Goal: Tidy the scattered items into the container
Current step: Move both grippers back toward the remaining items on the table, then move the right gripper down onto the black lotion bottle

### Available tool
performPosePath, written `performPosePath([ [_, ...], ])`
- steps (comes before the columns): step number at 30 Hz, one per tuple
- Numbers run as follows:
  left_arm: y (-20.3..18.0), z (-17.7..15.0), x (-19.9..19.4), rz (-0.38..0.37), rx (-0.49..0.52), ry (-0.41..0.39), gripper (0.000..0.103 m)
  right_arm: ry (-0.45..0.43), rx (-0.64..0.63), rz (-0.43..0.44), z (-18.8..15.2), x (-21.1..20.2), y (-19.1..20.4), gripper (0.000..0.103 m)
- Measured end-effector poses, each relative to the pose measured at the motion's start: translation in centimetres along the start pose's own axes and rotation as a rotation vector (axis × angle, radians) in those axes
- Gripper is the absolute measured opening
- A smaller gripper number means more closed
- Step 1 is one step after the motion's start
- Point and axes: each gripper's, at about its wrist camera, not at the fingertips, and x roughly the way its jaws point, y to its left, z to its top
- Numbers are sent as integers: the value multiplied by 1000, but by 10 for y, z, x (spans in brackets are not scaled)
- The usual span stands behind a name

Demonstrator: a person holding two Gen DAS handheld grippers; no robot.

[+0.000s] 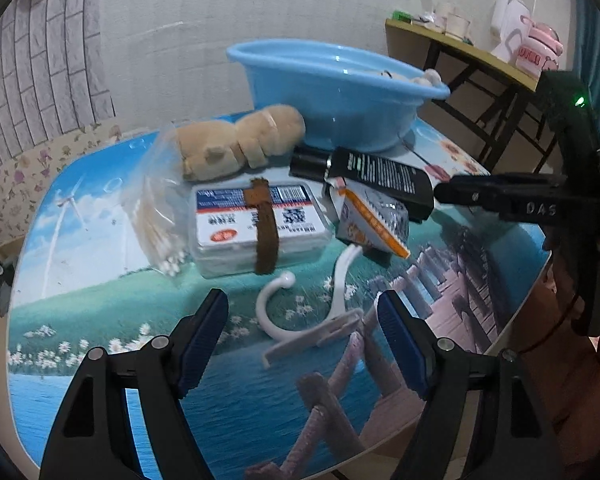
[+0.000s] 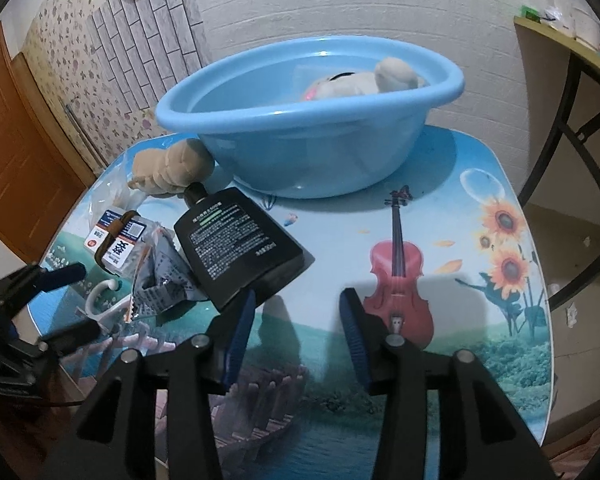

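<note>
Right at twelve o'clock sits the round, glossy blue plastic basin (image 2: 300,120), a pale plush toy (image 2: 364,80) inside. Left gripper (image 1: 302,316) stands spread around a white plastic hook (image 1: 300,320); right gripper (image 2: 296,320) is parted, empty, beside the flat black bottle (image 2: 240,244).

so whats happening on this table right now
A person is tidying clutter into a light blue plastic basin, holding a two-finger gripper in each hand. A pale plush toy already lies inside it. The left gripper is open, its fingers either side of a white plastic hook on the table. The right gripper is open and holds nothing, next to a flat black bottle. A tan plush toy, a clear box with a brown strap and a bag of cotton swabs remain outside.
</note>
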Motion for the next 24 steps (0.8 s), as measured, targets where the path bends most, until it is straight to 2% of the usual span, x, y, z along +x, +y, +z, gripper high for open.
performPosePath([
  [4, -1, -1, 2, 8, 3, 7, 76, -29, -20, 36, 2, -6, 5, 45],
  [7, 1, -1, 1, 9, -1, -2, 63, -23, -57, 46, 4, -5, 12, 54],
  [9, 3, 0, 0, 7, -6, -5, 55, -16, -84, 55, 6, -3, 15, 54],
  [13, 7, -2, -2, 2, -16, -7, 55, -11, -129, 60, 11, 3, 19, 55],
  [15, 10, -3, -3, 7, -21, -6, 55, 21, -153, 82, 12, 10, 22, 69],
  [16, 12, -3, -4, 11, -27, -7, 55, 48, -172, 85, 13, 15, 25, 87],
  [17, 15, -4, -5, 15, -35, -8, 55, 50, -187, 84, 13, 17, 26, 93],
  [20, 23, -4, -8, 23, -63, -8, 55, 13, -214, 39, 14, 18, 29, 93],
  [24, 35, -8, -11, 44, -90, -11, 55, -5, -223, 34, 19, 21, 27, 93],
])
